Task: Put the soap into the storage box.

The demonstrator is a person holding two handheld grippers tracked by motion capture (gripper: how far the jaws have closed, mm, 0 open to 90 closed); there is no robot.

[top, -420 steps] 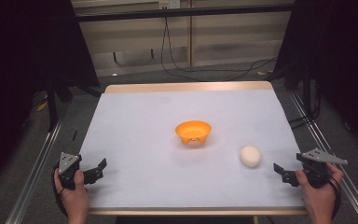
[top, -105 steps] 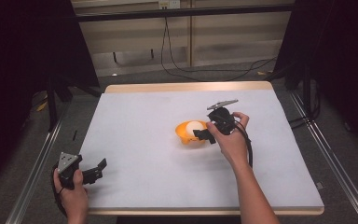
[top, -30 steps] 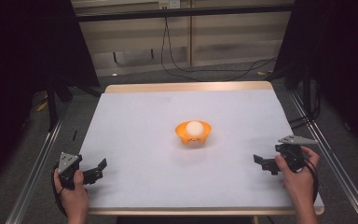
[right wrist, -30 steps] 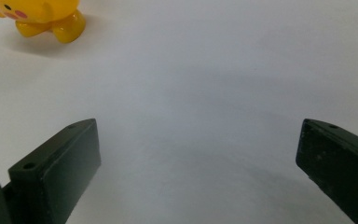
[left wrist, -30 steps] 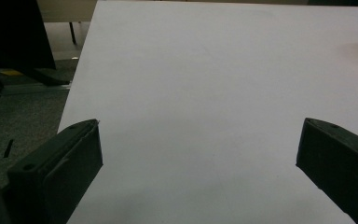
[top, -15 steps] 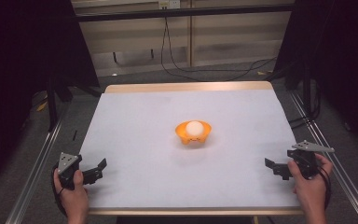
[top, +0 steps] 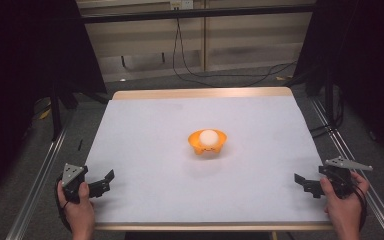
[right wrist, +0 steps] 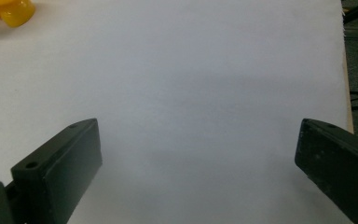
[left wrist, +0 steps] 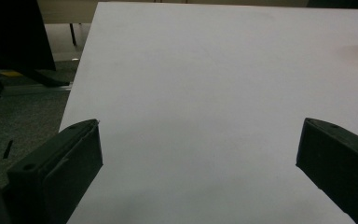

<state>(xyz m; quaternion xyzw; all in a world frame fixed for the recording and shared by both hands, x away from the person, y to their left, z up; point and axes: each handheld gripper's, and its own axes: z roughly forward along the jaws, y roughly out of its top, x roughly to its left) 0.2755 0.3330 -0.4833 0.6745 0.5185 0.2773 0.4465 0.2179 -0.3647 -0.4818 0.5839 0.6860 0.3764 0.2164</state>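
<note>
1. Two tongs sit at the near corners of the desk (top: 145, 125), and we have a white sheet covering nearly all of its top.
2. We see the left tongs (top: 106, 181) at the near left edge, held in the left hand (top: 77, 210); their jaws stand spread wide, and in the left gripper view (left wrist: 198, 154) only bare white surface lies between them.
3. Over on the other side, the right tongs (top: 302, 184) rest at the near right edge in the right hand (top: 342, 205), a grey three-cornered plate (top: 347, 164) on top; jaws spread wide here too, gripping nothing, as the right gripper view (right wrist: 198, 154) confirms.
4. At the middle of the desk we have the orange bowl (top: 207, 142), well apart from both tongs.
5. Inside it sits a pale round ball (top: 209, 137), its top showing above the rim.
6. A yellow-orange edge of the bowl (right wrist: 4, 11) peeks into the right gripper view's upper left corner.
7. Beyond the desk's far edge we spot black cables (top: 220, 75) trailing across the floor.
</note>
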